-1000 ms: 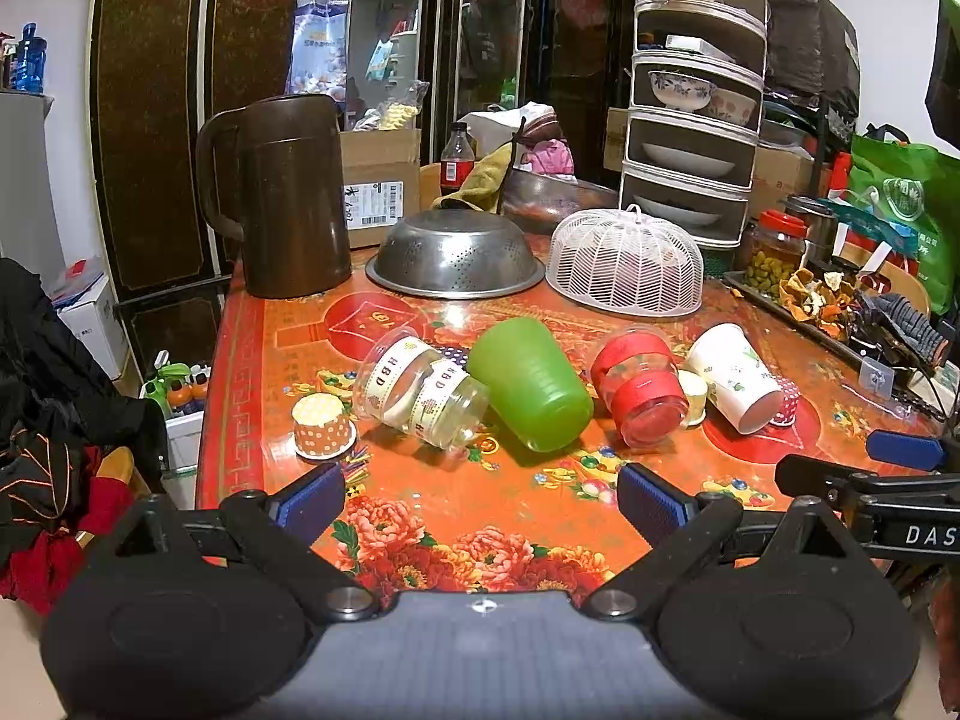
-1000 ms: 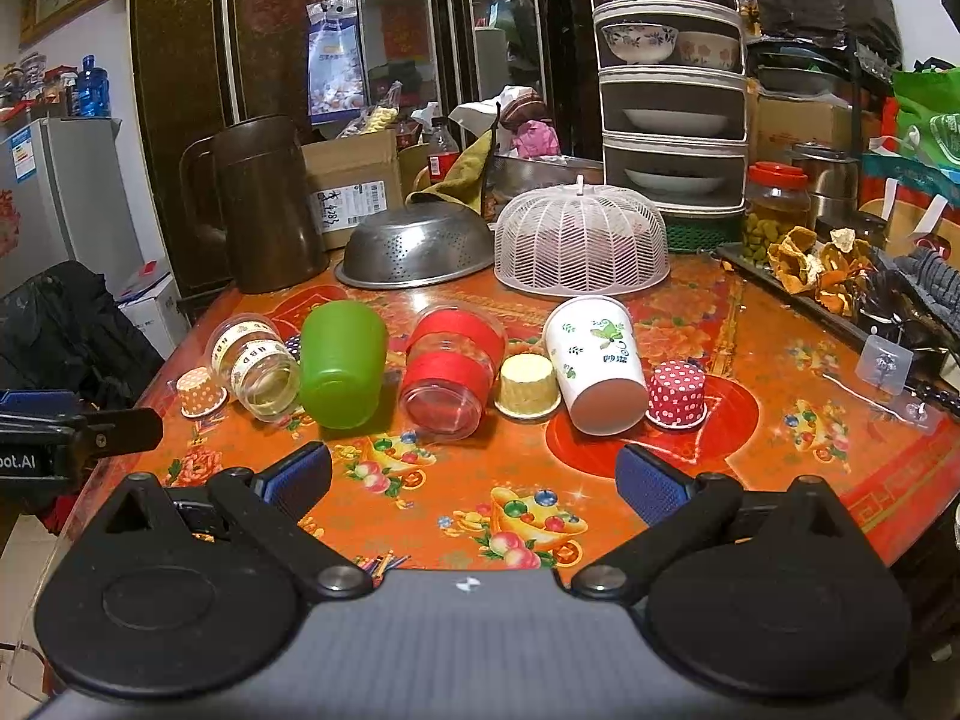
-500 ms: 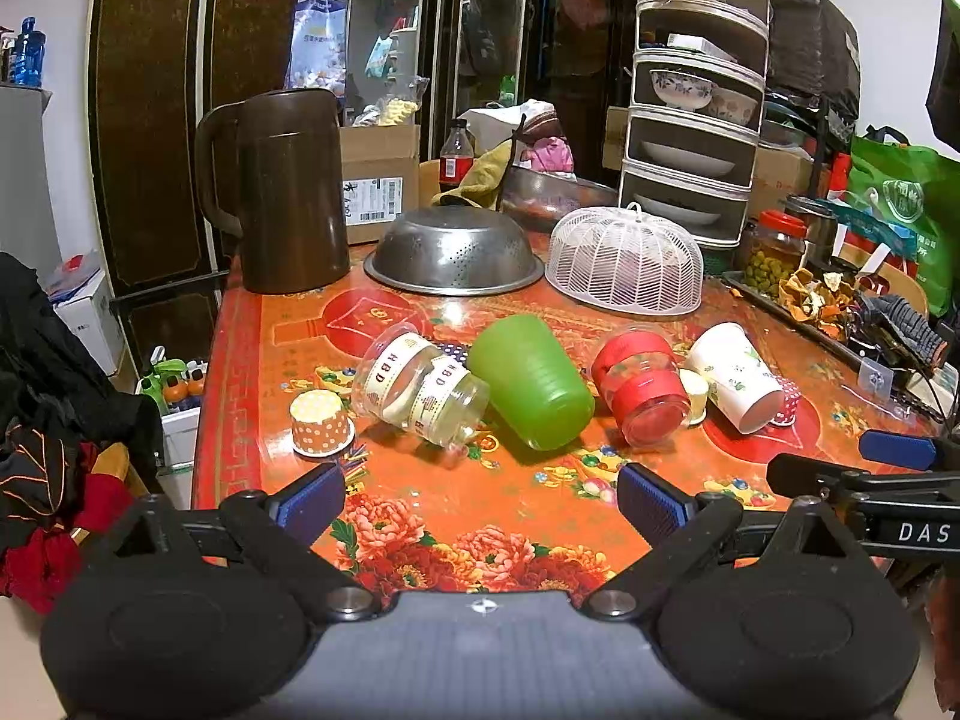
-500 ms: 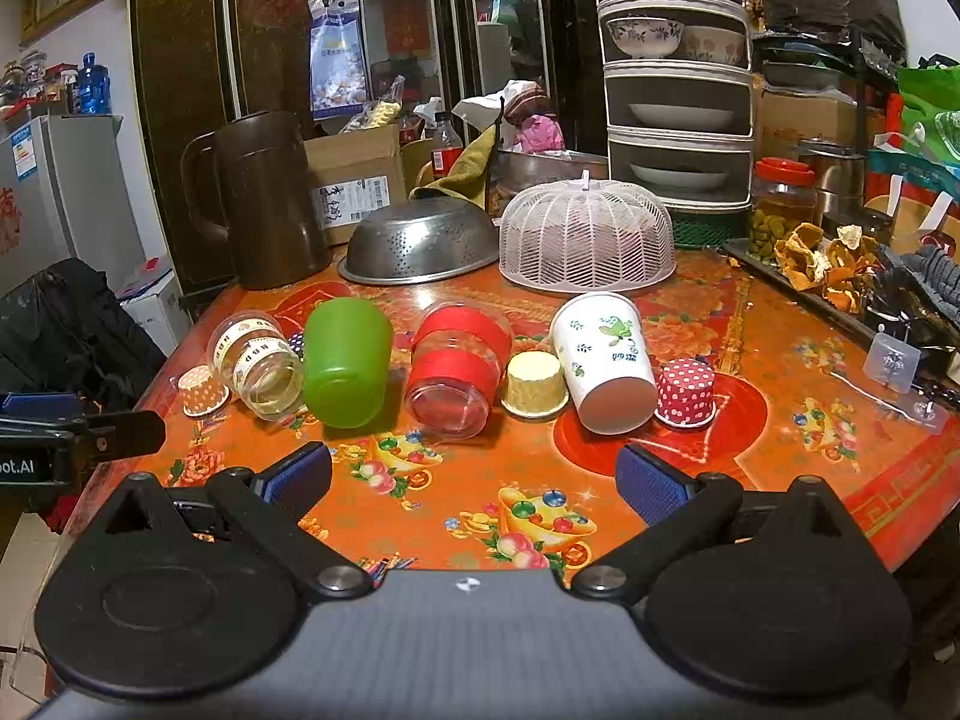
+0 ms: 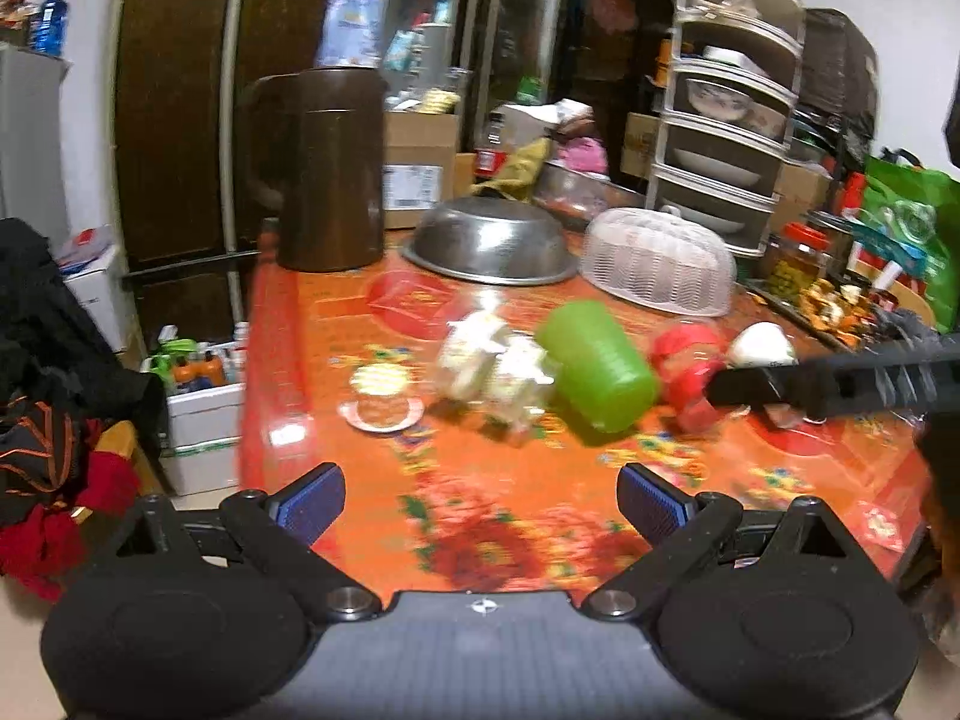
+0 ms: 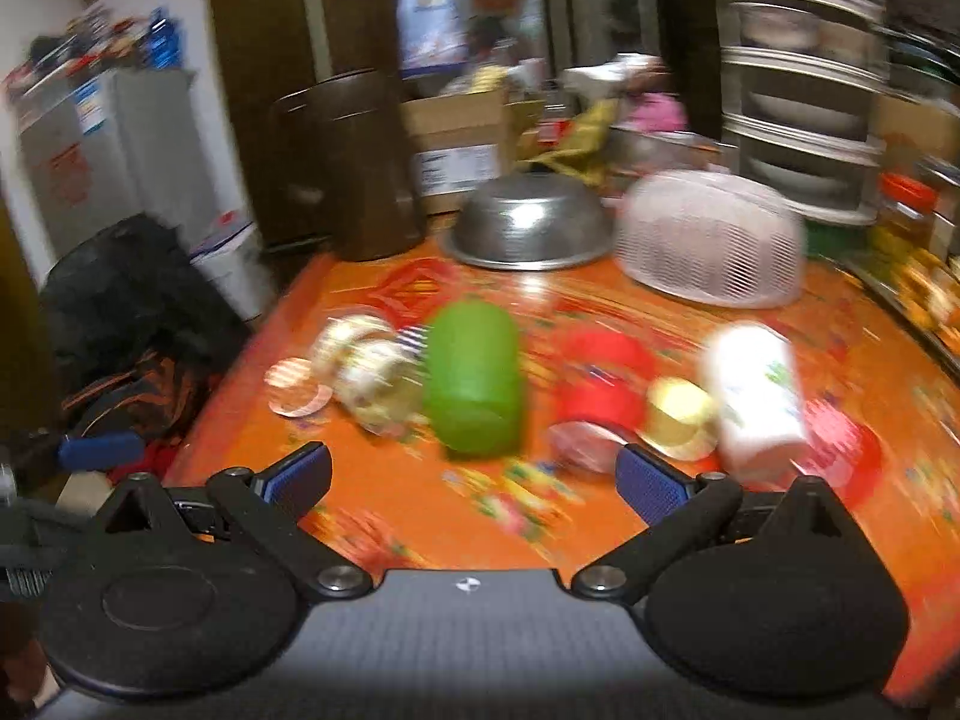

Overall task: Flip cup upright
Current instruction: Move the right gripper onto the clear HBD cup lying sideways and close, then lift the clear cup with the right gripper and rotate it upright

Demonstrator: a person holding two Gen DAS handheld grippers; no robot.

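Several cups lie on their sides in a row on the orange flowered table point(image 5: 492, 510): a clear printed glass point(image 5: 486, 360), a green cup point(image 5: 594, 372), a red-banded cup point(image 5: 684, 360) and a white paper cup point(image 5: 762, 345). In the right wrist view they show as the glass point(image 6: 372, 372), green cup point(image 6: 474, 384), red-banded cup point(image 6: 600, 384) and white cup point(image 6: 756, 390). My left gripper point(image 5: 480, 504) is open and empty, short of the row. My right gripper point(image 6: 474, 480) is open and empty, just before the green cup; one of its fingers point(image 5: 840, 381) crosses the left wrist view in front of the red cup. Both views are blurred.
Small paper cupcake cups stand at the row's left end point(image 5: 381, 396) and between the red and white cups point(image 6: 678, 414). Behind are a brown jug point(image 5: 330, 168), an upturned steel bowl point(image 5: 492, 240), a white mesh food cover point(image 5: 657, 264) and stacked drawers point(image 5: 732, 120). The table's left edge drops off.
Both grippers have moved forward toward the row of cups and swung left. The right gripper now reaches into the left wrist view in front of the red cup. The cups have not moved.
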